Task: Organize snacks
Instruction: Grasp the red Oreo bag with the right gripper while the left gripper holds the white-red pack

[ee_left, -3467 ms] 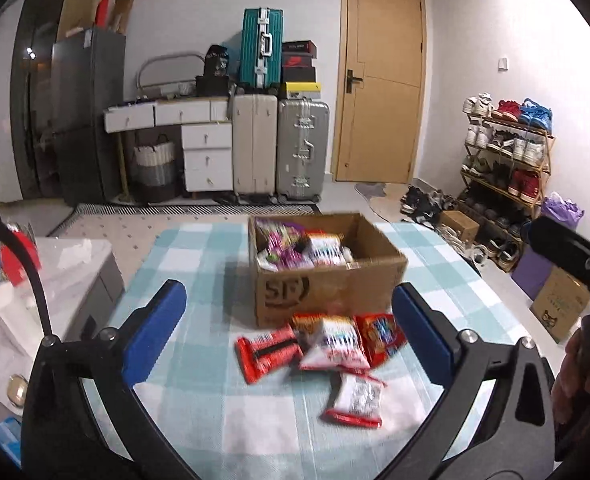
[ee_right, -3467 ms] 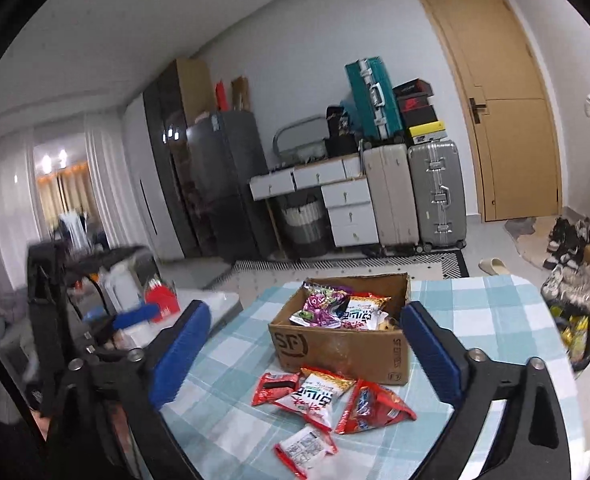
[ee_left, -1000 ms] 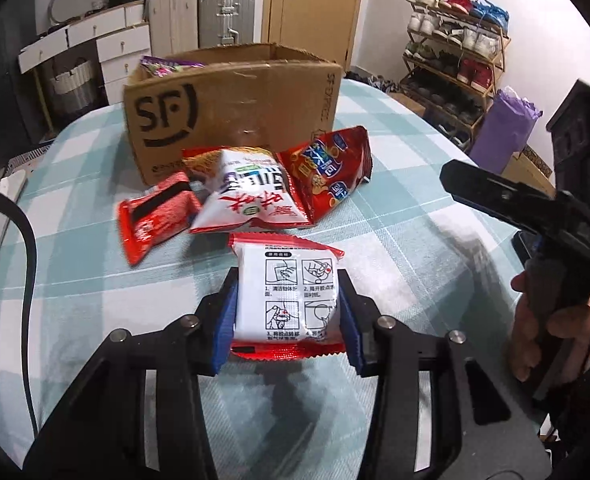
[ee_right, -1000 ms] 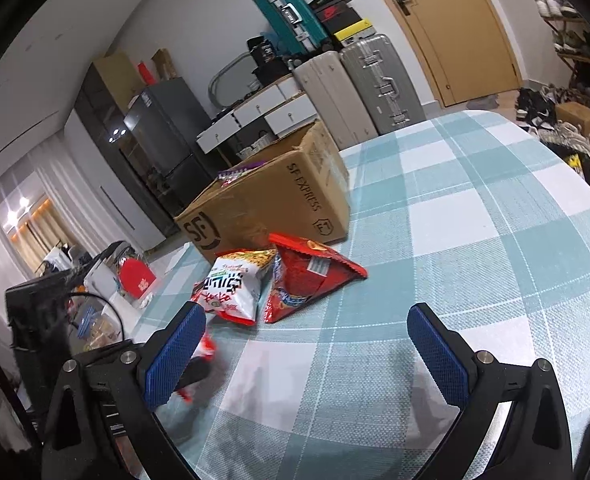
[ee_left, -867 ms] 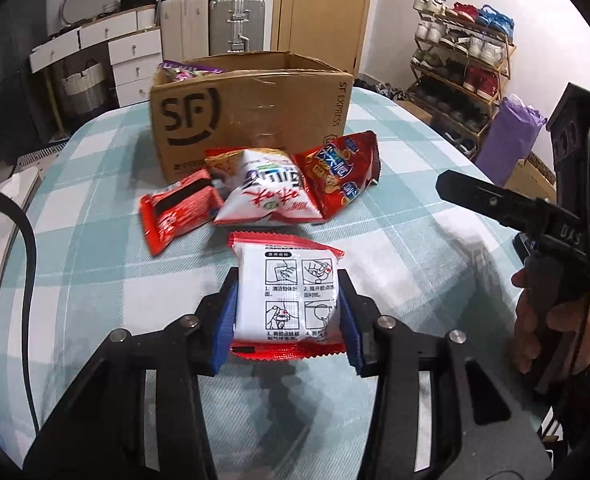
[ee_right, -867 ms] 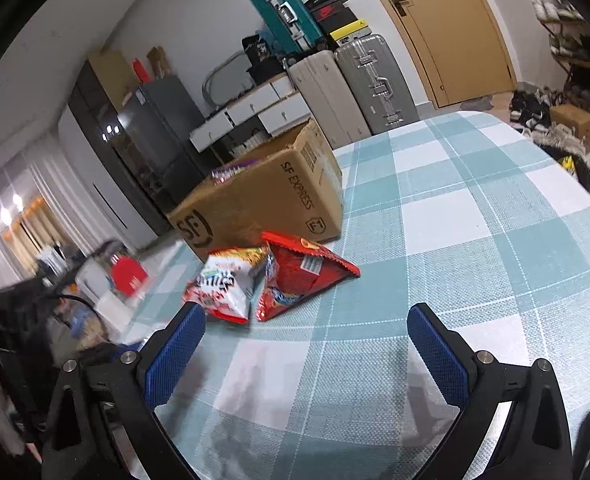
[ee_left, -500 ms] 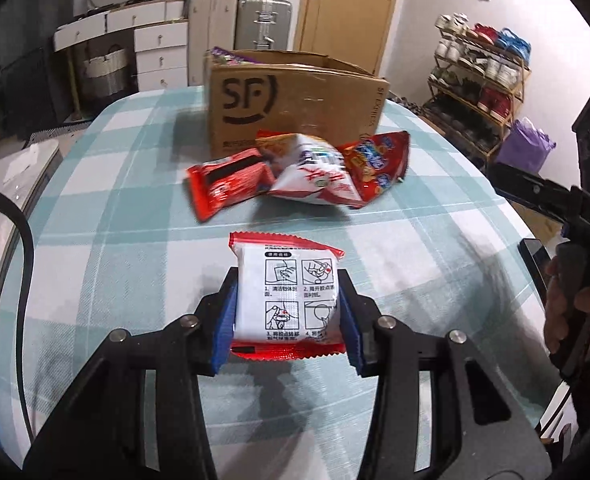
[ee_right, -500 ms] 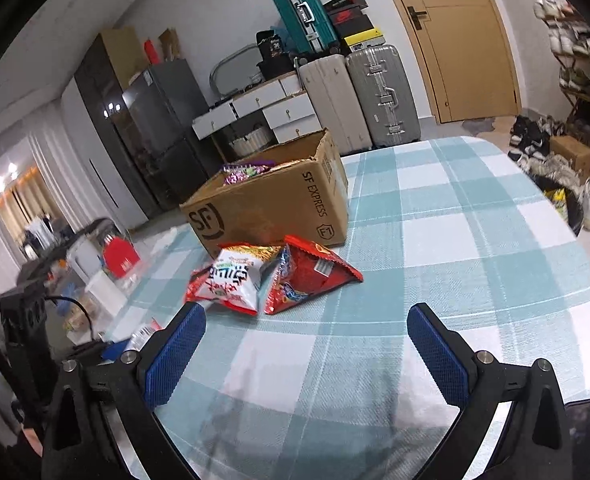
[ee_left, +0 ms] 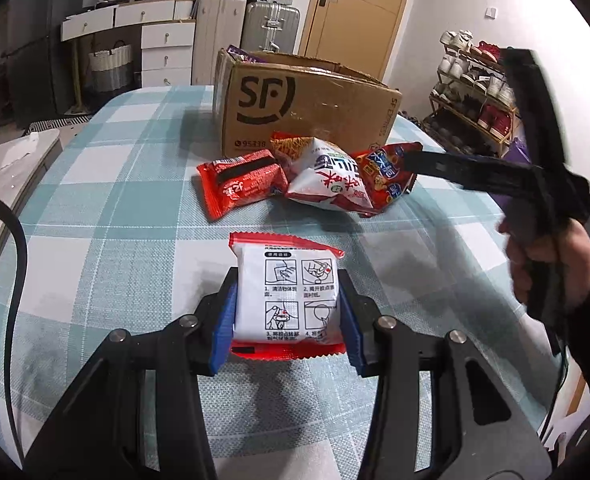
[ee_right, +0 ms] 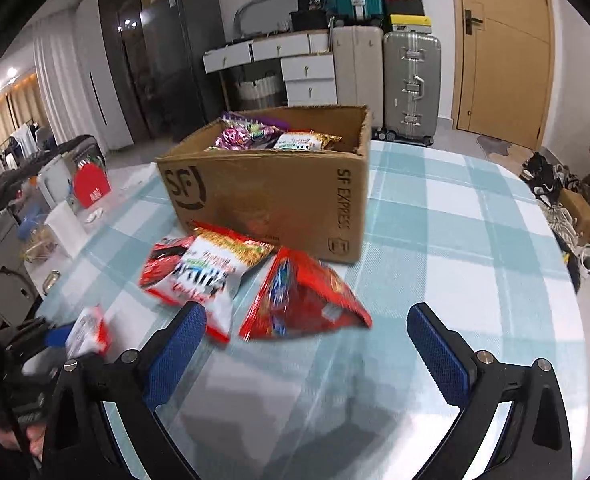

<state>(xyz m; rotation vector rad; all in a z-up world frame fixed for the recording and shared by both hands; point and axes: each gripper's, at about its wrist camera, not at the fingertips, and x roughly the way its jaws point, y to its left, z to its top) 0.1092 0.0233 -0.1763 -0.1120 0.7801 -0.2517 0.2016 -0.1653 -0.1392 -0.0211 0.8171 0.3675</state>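
Red-edged sachet sits clamped in my left claw, lifted back off the worktop; right claw gapes empty, now nearing, I think, the red bag by the box.

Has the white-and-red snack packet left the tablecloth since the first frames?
Yes. The white-and-red packet, which lay flat in front of the SF box, is now clamped in the left gripper, nearer the camera than the other packets.

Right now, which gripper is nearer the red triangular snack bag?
Right. The right gripper hangs open just in front of the red triangular bag; the left gripper sits further back, clamping a white packet.
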